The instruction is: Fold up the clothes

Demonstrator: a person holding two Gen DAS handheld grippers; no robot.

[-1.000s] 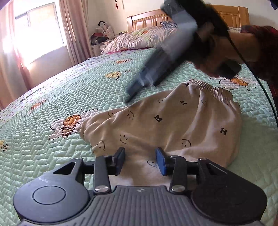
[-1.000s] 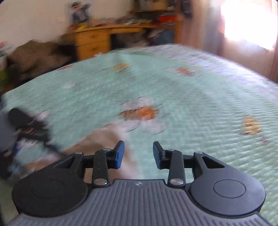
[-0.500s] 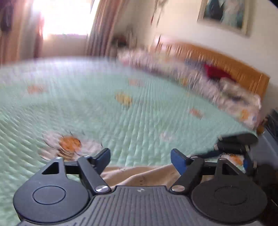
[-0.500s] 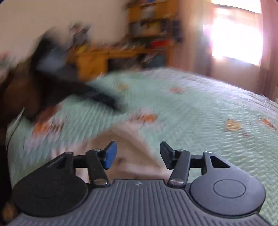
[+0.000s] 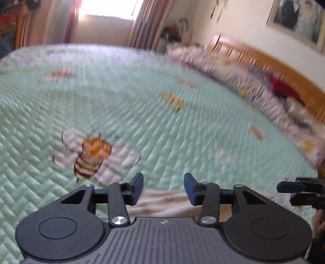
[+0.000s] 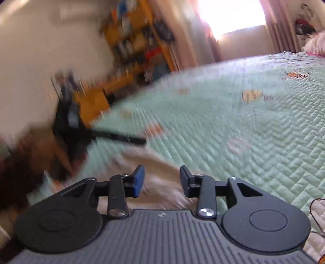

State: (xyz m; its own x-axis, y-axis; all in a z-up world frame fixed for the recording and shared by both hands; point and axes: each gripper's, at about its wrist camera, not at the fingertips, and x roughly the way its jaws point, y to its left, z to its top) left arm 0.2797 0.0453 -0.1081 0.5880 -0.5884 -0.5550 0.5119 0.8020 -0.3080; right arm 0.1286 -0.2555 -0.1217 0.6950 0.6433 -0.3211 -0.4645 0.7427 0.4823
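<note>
Mint-green quilted bedspread (image 5: 126, 105) fills both of my views, stitched in a herringbone pattern with bee motifs; one large bee (image 5: 91, 160) sits at nine o'clock from my left tool (image 5: 163, 187). Around the bed I see a bright window (image 5: 105, 8) with pink curtains at twelve o'clock, a wooden headboard (image 5: 264, 67) with a row of blurred pillows (image 5: 233, 77) at two o'clock, and a framed picture (image 5: 296, 18) on the wall.

The beige garment (image 5: 162, 203) lies on the bed just beneath both tools, only its near edge showing. A second ago the left view showed it spread out whole, with smiley faces and letters; now that view has swung toward the headboard.

My left tool's jaws stand apart after closing a little, pressing on no cloth. My right tool (image 6: 162, 180) is likewise parted, having just narrowed, with the garment (image 6: 160, 172) below it and nothing gripped.

Only the right view shows the cluttered wooden shelves (image 6: 138, 40) and desk at eleven o'clock, with the left tool (image 6: 121, 139) blurred at nine. Only the left view shows the headboard, plus the right tool's tips (image 5: 292, 190) at three o'clock.
</note>
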